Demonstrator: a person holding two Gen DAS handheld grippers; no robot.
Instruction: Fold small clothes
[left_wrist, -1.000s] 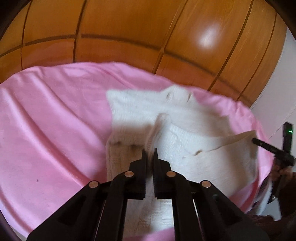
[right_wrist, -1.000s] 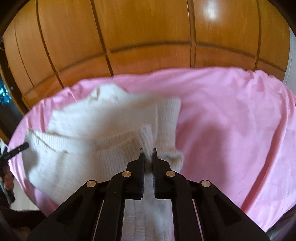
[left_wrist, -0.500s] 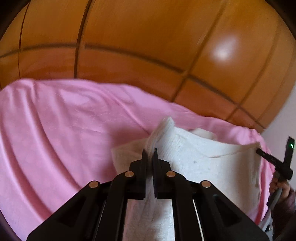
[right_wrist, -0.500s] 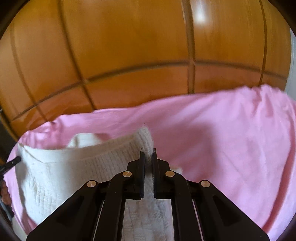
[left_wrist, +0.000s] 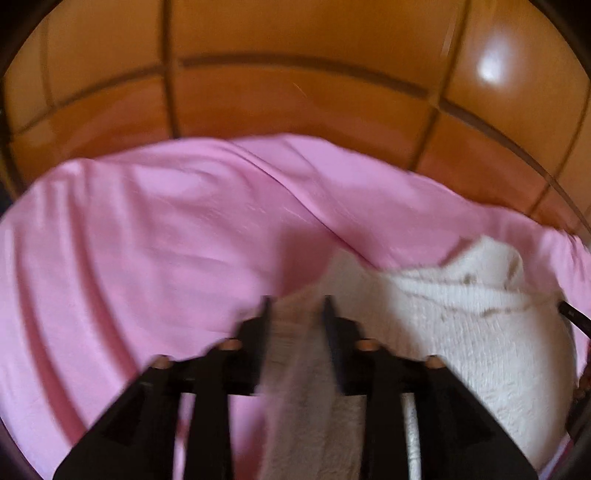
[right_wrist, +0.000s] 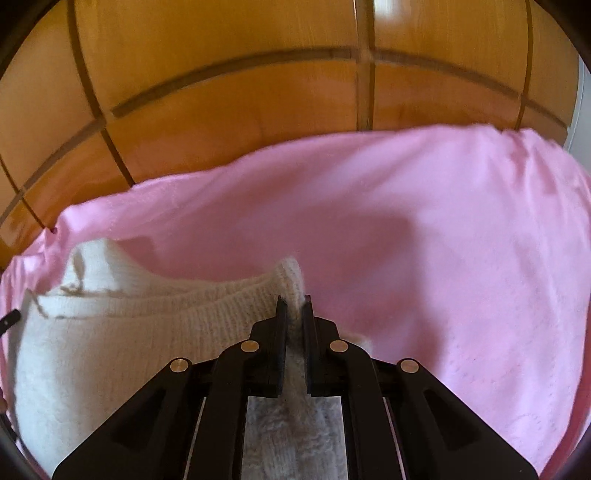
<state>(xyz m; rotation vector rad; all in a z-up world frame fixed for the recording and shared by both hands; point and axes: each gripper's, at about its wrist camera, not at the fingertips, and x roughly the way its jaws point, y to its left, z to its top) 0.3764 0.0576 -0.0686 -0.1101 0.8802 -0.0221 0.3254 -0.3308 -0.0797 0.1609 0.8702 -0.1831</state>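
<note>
A small cream knit garment (right_wrist: 110, 332) lies folded over itself on a pink sheet (right_wrist: 424, 258). My right gripper (right_wrist: 294, 304) is shut on the garment's right corner, and a tuft of knit stands up between the fingers. In the blurred left wrist view my left gripper (left_wrist: 295, 304) has its jaws apart over the garment (left_wrist: 461, 332) at its left edge, on the pink sheet (left_wrist: 147, 240). A strip of knit lies under and between the left fingers, not pinched. The tip of the other gripper (left_wrist: 574, 315) shows at the right edge.
Glossy orange wooden panels (right_wrist: 258, 92) rise behind the far edge of the sheet in both views (left_wrist: 295, 92). The sheet is creased and falls away at its sides. A dark tip of the left gripper (right_wrist: 9, 319) shows at the left edge of the right wrist view.
Both grippers carried the garment's near edge forward over the rest of it. My left gripper has opened and let go. My right gripper stays shut on its corner.
</note>
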